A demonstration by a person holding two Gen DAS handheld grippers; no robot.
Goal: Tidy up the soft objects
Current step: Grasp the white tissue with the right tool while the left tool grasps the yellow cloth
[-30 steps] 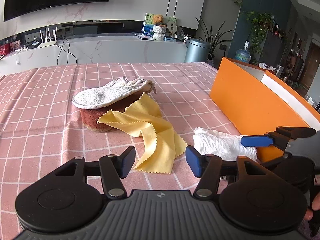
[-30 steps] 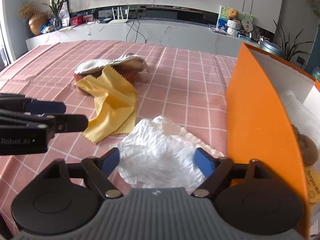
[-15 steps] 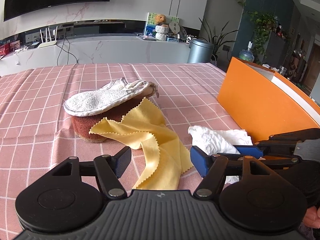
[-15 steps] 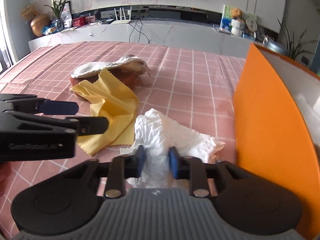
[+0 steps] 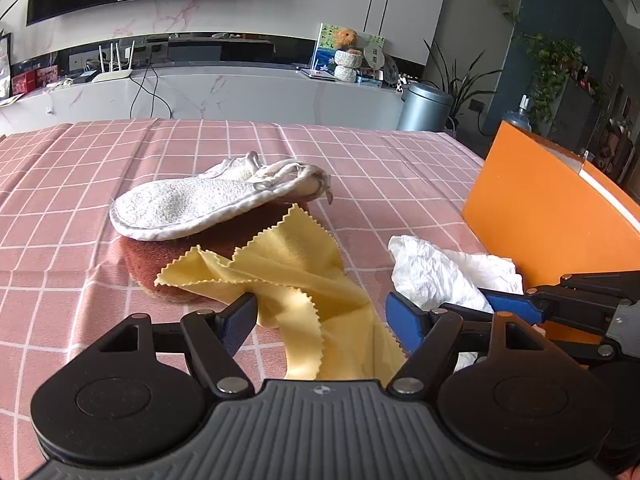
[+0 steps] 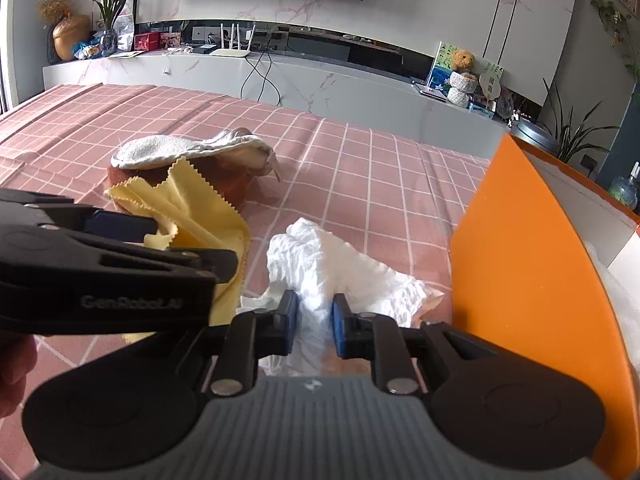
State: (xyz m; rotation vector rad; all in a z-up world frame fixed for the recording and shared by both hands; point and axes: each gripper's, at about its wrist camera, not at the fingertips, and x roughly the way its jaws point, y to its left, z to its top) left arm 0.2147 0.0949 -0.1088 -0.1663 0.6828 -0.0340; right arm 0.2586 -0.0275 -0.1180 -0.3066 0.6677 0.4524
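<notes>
A crumpled white cloth (image 6: pixel 344 268) lies on the pink checked tablecloth beside the orange box (image 6: pixel 520 260). My right gripper (image 6: pixel 314 322) is shut on its near bunched fold. A yellow zigzag-edged cloth (image 5: pixel 288 276) lies to the left, draped against a brown sponge (image 5: pixel 160 260) with a white mitt (image 5: pixel 188 208) on top. My left gripper (image 5: pixel 320 318) hovers over the yellow cloth's near end. Its jaws are opening, the cloth lies between them, and the pads do not press it. In the left wrist view the right gripper (image 5: pixel 500 304) shows at the white cloth (image 5: pixel 432 276).
The orange box (image 5: pixel 540 216) stands open at the table's right side, with something white inside (image 6: pixel 616 288). The two grippers sit close side by side, the left gripper (image 6: pixel 176 242) crossing the right wrist view. A white counter runs behind the table.
The right gripper's jaws closed on the white cloth and bunched it up. The left gripper moved forward over the yellow cloth and its jaws spread wider.
</notes>
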